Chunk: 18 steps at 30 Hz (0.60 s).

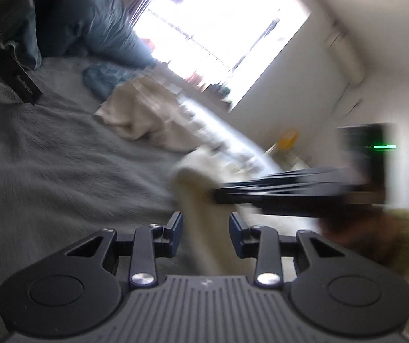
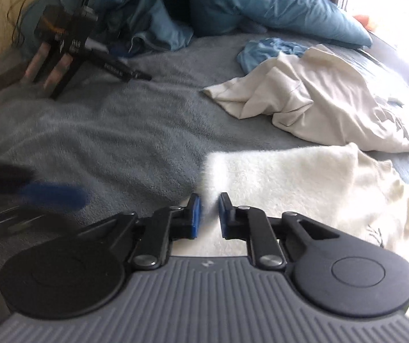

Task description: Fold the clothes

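A cream fleece garment (image 2: 290,188) lies spread on the grey-blue blanket (image 2: 104,143) of a bed. My right gripper (image 2: 210,217) is closed down on the garment's left edge, with white pile filling the narrow gap between its blue pads. In the left wrist view the garment (image 1: 195,200) rises to a lifted peak where the blurred right gripper (image 1: 218,193) meets it. The left gripper (image 1: 205,225) is open, its fingers standing on either side of the hanging fleece. It shows as a blue-and-black blur (image 2: 50,197) in the right wrist view.
A crumpled white T-shirt (image 2: 318,100) and a small blue garment (image 2: 267,51) lie further back. Teal pillows (image 2: 275,3) are piled at the head of the bed. A black tripod-like stand (image 2: 67,43) rests at the left. A bright window (image 1: 218,28) lies beyond the bed's edge.
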Each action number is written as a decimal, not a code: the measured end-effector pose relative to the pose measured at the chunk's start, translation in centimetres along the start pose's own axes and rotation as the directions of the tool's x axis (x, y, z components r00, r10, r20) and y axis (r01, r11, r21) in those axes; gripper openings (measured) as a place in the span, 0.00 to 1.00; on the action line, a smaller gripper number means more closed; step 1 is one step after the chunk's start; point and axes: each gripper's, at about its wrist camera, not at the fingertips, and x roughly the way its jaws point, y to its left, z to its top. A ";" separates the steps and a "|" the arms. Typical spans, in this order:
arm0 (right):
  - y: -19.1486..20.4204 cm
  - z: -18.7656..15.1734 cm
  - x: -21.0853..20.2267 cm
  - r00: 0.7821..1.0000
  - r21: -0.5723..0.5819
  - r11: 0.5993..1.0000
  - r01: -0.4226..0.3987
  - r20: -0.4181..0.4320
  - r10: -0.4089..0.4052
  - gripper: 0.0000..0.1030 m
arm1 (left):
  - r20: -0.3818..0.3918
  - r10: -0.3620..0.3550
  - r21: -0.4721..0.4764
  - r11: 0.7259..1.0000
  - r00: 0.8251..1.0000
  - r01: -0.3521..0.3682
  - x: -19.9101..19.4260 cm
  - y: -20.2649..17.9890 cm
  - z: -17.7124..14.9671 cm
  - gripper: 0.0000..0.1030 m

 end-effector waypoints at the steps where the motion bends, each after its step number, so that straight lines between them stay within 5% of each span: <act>1: -0.3 -0.2 -0.2 1.000 0.017 1.000 -0.004 0.014 0.004 0.11 | -0.033 0.005 0.004 1.000 0.999 -0.005 1.5 0.5 0.8 0.34; 4: -1.3 -0.8 -0.9 0.999 0.063 0.998 -0.021 0.046 0.018 0.11 | -0.130 0.022 0.017 1.000 0.991 -0.020 5.9 1.9 3.2 0.35; 8: -2.4 -1.4 -1.6 0.996 0.113 0.992 -0.049 0.076 0.040 0.11 | -0.171 -0.047 -0.029 0.999 0.984 0.043 9.7 2.4 4.6 0.40; 10: -2.6 -1.5 -1.6 0.995 0.122 0.991 -0.057 0.085 0.047 0.11 | -0.185 -0.030 -0.054 0.998 0.982 0.020 11.7 3.0 4.7 0.39; 12: -2.7 -1.6 -1.7 0.994 0.125 0.990 -0.063 0.093 0.052 0.11 | -0.191 -0.007 -0.087 0.996 0.982 -0.010 13.2 3.9 4.7 0.26; 18: -2.2 -1.5 -1.3 0.993 0.106 0.992 -0.073 0.097 0.063 0.10 | -0.116 -0.084 -0.239 0.970 0.990 0.054 13.4 6.8 4.1 0.13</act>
